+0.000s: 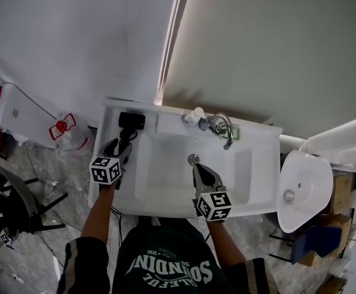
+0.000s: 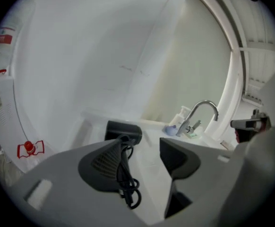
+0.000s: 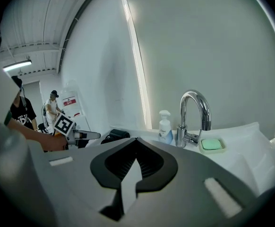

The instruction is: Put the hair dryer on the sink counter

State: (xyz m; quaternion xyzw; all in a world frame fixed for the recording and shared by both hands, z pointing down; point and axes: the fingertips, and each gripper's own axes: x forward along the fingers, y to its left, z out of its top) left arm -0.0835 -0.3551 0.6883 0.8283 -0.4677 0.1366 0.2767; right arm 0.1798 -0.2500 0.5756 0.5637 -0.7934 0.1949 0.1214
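Shirt (image 1: pixel 166 265) nearest, leaning over the basin (image 1: pixel 166 182). Left gripper (image 1: pixel 122 146) hangs wide open just near of the hair dryer (image 1: pixel 131 120) with nothing pinched; this reads as a release, dryer set down. Right gripper (image 1: pixel 197 167) is closed and empty, idling over the basin, likely kept clear. Dryer is black with a stubby barrel and its cord (image 2: pixel 128 188) looped. It lies on the tabletop (image 1: pixel 265 158), far left corner.
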